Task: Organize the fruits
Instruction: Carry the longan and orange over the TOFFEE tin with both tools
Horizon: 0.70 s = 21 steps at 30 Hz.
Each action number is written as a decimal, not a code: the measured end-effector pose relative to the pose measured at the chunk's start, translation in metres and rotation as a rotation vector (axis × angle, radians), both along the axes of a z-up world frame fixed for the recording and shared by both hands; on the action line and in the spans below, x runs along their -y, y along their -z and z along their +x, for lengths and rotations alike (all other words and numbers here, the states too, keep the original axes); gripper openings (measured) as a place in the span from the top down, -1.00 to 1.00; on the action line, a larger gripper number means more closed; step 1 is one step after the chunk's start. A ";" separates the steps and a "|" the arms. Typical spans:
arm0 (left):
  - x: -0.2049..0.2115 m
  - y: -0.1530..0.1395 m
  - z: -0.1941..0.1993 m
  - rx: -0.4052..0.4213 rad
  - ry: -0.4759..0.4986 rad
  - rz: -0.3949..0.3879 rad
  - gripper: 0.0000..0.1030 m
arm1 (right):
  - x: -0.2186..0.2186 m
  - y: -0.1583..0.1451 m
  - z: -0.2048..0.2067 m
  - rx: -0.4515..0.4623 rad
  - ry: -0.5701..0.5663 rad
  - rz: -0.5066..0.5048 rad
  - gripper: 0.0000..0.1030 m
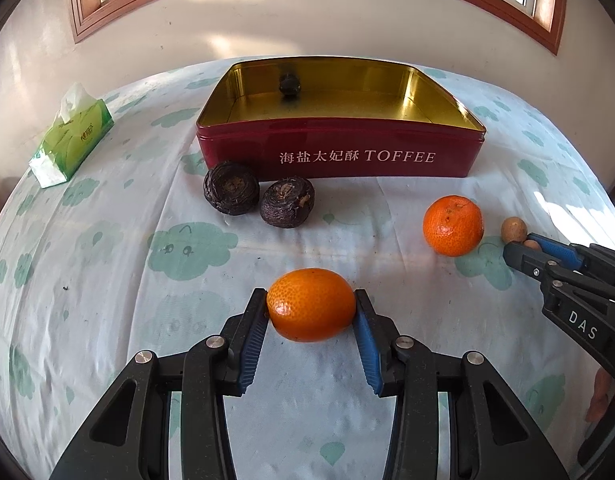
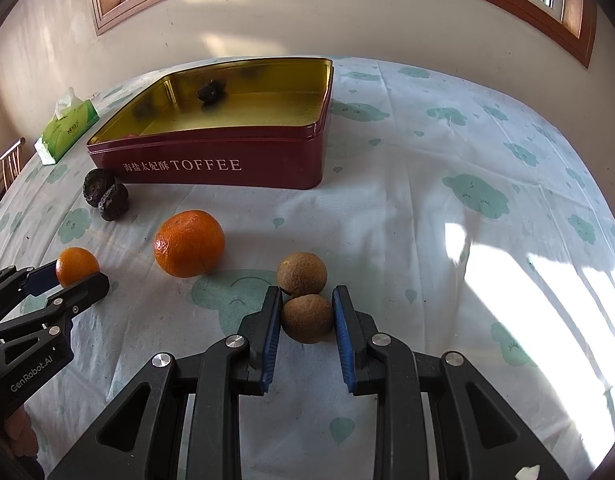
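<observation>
My left gripper is shut on a small orange low over the cloth; it also shows in the right wrist view. My right gripper is shut on a brown longan, with a second longan touching it just beyond. A larger orange lies between the grippers. Two dark water chestnuts lie in front of the red toffee tin. A third dark chestnut sits inside the tin at the back.
A green tissue pack lies at the far left of the table. The table has a white cloth with green cloud prints. A wall with a wood-framed window stands behind. A sunlit patch falls on the right.
</observation>
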State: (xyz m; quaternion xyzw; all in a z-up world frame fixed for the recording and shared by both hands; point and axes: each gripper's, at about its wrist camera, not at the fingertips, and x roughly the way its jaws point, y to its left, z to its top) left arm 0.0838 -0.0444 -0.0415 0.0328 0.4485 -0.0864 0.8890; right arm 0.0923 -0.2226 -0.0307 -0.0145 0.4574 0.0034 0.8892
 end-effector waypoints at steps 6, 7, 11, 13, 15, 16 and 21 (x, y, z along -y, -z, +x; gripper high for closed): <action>-0.002 0.000 -0.002 0.004 0.000 -0.002 0.16 | 0.000 0.000 0.000 -0.001 -0.001 -0.003 0.52; -0.002 0.000 -0.002 0.005 0.000 -0.003 0.16 | 0.000 0.000 0.000 -0.001 -0.001 -0.003 0.52; -0.002 0.000 -0.002 0.000 0.000 -0.006 0.16 | 0.000 0.000 0.000 -0.001 -0.002 -0.004 0.52; -0.002 0.000 -0.001 -0.004 0.001 -0.011 0.16 | 0.000 0.000 0.000 -0.002 -0.002 -0.005 0.53; -0.003 -0.001 -0.001 -0.009 0.002 -0.012 0.16 | -0.001 0.000 0.000 -0.003 -0.004 -0.006 0.53; -0.003 -0.001 -0.001 -0.010 0.003 -0.012 0.16 | -0.001 0.000 0.000 -0.003 -0.002 -0.005 0.53; -0.003 -0.004 0.001 -0.008 0.004 -0.008 0.16 | 0.000 0.000 0.001 -0.006 -0.003 -0.002 0.53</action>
